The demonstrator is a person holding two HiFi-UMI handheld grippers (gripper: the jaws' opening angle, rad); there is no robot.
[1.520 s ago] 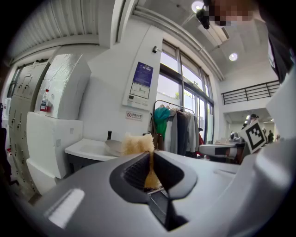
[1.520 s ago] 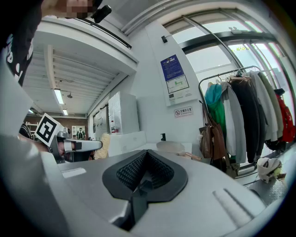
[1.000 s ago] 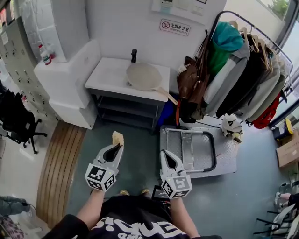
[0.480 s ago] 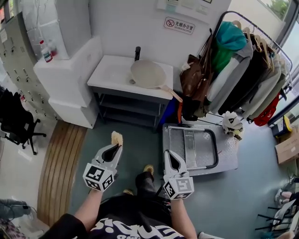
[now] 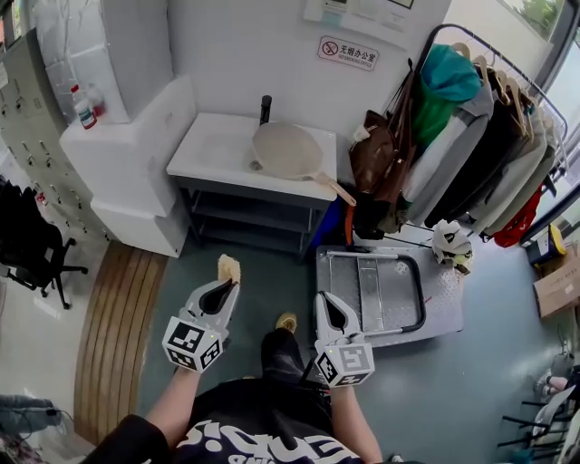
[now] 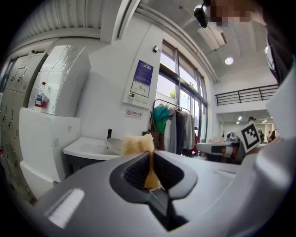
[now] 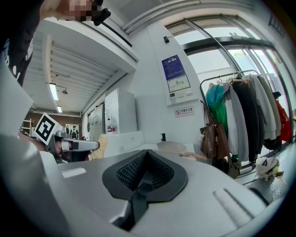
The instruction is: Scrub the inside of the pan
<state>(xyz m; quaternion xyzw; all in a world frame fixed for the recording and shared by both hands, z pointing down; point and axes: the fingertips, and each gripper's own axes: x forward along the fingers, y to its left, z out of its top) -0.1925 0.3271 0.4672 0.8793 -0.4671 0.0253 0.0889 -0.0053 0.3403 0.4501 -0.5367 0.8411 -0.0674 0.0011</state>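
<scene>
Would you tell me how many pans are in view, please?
1. The pan sits on the sink by the wall, handle toward the hanging clothes; others could be hidden.

Room inventory:
- White wall (image 5: 245,63), with a red prohibition sign (image 5: 348,53).
- White table (image 5: 210,152) on a dark frame, set against the wall.
- White cabinet block (image 5: 136,136) left of the table.
- Grey lockers (image 5: 27,109) at far left.
- Full clothes rack (image 5: 494,127) at right.
- Grey-green floor (image 5: 263,272).
- Wooden slatted strip (image 5: 113,335).
- Platform trolley (image 5: 381,290), handle folded.
- Black office chair (image 5: 32,240).
- Window (image 5: 542,14), giving daylight.
</scene>
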